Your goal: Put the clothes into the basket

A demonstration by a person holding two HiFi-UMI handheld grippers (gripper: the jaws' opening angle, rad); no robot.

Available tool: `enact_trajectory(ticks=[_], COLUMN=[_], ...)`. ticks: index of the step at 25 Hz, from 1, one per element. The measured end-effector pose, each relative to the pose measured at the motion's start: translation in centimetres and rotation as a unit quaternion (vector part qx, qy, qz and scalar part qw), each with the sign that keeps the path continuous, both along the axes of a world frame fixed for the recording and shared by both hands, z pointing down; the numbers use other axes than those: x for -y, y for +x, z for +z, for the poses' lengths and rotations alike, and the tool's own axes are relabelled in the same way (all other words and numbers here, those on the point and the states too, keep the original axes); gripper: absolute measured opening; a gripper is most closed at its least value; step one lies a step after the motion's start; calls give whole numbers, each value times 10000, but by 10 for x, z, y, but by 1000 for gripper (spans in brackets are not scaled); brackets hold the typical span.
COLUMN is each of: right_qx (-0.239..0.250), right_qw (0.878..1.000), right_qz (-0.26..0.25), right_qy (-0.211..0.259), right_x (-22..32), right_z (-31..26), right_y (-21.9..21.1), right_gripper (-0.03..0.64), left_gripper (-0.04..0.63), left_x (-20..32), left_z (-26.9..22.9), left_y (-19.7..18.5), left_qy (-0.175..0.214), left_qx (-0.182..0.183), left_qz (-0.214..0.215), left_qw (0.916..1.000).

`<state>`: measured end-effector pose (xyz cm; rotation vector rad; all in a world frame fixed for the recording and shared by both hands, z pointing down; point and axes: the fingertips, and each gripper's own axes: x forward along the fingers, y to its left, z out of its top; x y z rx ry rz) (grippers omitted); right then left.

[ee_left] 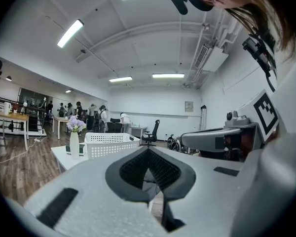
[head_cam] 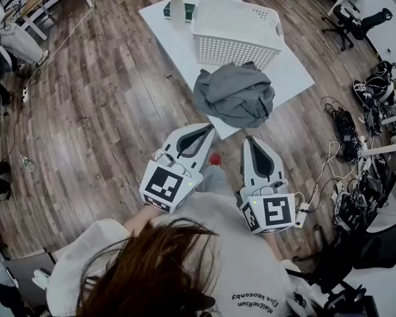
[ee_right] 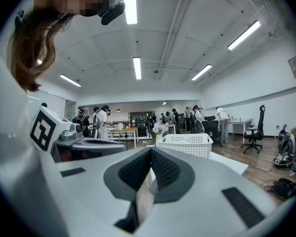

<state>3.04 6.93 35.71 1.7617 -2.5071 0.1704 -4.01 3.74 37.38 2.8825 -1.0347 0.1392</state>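
A: How do the fingers of the left gripper [head_cam: 206, 132] stand?
B: They are pressed together. In the left gripper view its dark ribbed pads [ee_left: 164, 169] meet at the tips, and nothing is between them

A: And the right gripper [head_cam: 251, 141]?
B: The same. In the right gripper view its two pads [ee_right: 165, 168] are joined at the front and hold nothing. Both grippers hang in the air close before the person's body, side by side and a little apart. Their marker cubes are toward the person and their tips point to the table

A: Where is the clothing?
B: The crumpled grey fabric garment [head_cam: 236, 95] lies on the white rectangular table [head_cam: 166, 30], at its near corner. It is just ahead of the two grippers, and neither of them touches it. It is outside the white perforated plastic basket [head_cam: 236, 30], and its far edge comes up against the front wall of the basket

A: What else stands on the table?
B: Beside the basket, at the far-left corner, there is a slim white vase with lilac flowers [head_cam: 177, 6]. A flat dark green thing [head_cam: 190, 12] lies just beside it; I cannot tell what it is

A: And around the table?
B: The table stands on a brown wooden plank floor [head_cam: 99, 104]. On the floor to the right, black cables [head_cam: 346, 131] lie in heaps. In both gripper views several people stand at desks far back in the room
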Motion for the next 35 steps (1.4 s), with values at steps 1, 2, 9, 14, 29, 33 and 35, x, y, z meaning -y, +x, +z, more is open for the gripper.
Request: enact_trajectory(ticks=[1,2,9,14,29,33,35], right_qx=[4,8,-37,-34,137,480,406], right_qw=[10000,10000,9995,9987,9734,9469,9331], right_qz=[-4,-13,-262,-448,-446,-333,-341], right_qy=[-33,-62,-151,-235,-2243,-3161,-3557], right_x=[10,20,91,134,191,194,197], right_z=[2,3,5,16,160,213,240], right_y=[5,10,39,62,115,135,139], right_gripper=[14,14,14,14,458,542,558], left_gripper=[-5,-5,-5,-5,390,539,588], left_x=[10,19,84,129,196,211,215], left_z=[0,1,1,7,152,200,224], left_y=[4,9,40,62,51,45,48], left_qy=[-37,-59,27,150,-1708,-2338,-2710], left_qx=[-16,-10,-40,-56,910,1309,1469], left_qz=[-36,-53,-86,-78,-33,111,338], left_qw=[10000,10000,10000,9998,9811,9634,9507])
